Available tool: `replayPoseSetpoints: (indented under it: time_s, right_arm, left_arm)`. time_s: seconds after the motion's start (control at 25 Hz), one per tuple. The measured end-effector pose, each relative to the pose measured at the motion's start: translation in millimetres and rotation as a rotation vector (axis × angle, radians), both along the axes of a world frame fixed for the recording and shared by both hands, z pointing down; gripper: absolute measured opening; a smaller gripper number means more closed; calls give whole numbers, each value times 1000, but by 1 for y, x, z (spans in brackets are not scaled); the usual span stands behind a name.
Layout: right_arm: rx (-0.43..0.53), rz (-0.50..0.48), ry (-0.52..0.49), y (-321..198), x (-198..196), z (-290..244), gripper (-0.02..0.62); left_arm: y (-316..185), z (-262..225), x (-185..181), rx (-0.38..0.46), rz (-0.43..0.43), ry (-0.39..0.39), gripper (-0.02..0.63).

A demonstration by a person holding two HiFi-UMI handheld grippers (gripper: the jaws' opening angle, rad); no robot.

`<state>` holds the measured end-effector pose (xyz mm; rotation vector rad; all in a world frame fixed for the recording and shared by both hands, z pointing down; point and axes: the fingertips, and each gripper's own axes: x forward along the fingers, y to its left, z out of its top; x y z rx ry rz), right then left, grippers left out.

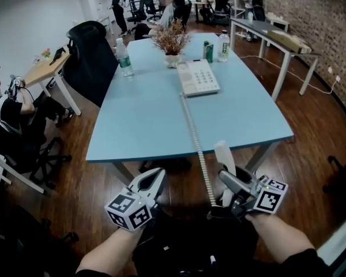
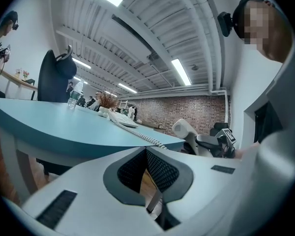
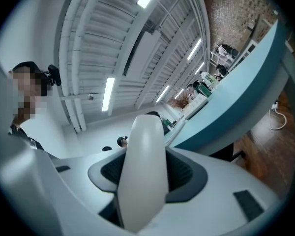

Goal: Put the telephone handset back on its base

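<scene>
The white telephone base with its keypad lies at the far middle of the blue table. A coiled cord runs from it over the near edge down to the white handset. My right gripper is shut on that handset and holds it upright below the table's near edge, in front of the person. My left gripper hangs beside it to the left, shut with nothing in it; its tips meet. The handset also shows in the left gripper view.
On the table's far end stand a water bottle, a potted dried plant, a green can and another bottle. A black chair stands at its left. People sit and stand behind; a second table lines the brick wall.
</scene>
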<state>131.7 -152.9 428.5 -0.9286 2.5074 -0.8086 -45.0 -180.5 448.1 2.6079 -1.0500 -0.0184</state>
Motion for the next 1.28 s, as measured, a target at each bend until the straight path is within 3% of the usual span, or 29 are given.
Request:
replayPoseSetpoints:
  time_s: [0.36, 0.56, 0.68, 0.8, 0.96, 1.08, 1.28]
  right_arm:
    - [-11, 1, -4, 0, 1, 1, 233]
    - [-112, 27, -61, -7, 2, 5, 232]
    - [-110, 65, -16, -8, 2, -7, 233]
    - [-38, 84, 65, -19, 2, -38, 233]
    - [44, 52, 178, -74, -12, -89, 233]
    - [49, 19, 219, -140, -26, -117, 233]
    - [-78, 124, 350, -266, -27, -106, 233]
  left_arm:
    - [1, -4, 4, 14, 8, -7, -3]
    - [-3, -9, -1, 28, -11, -1, -3]
    - [-7, -11, -7, 20, -20, 5, -3]
    - [-11, -12, -12, 8, -30, 28, -3]
    - [-15, -17, -18, 4, -35, 56, -3]
    - [-18, -34, -14, 6, -18, 98, -3]
    - [-26, -75, -6, 81, 0, 115, -3]
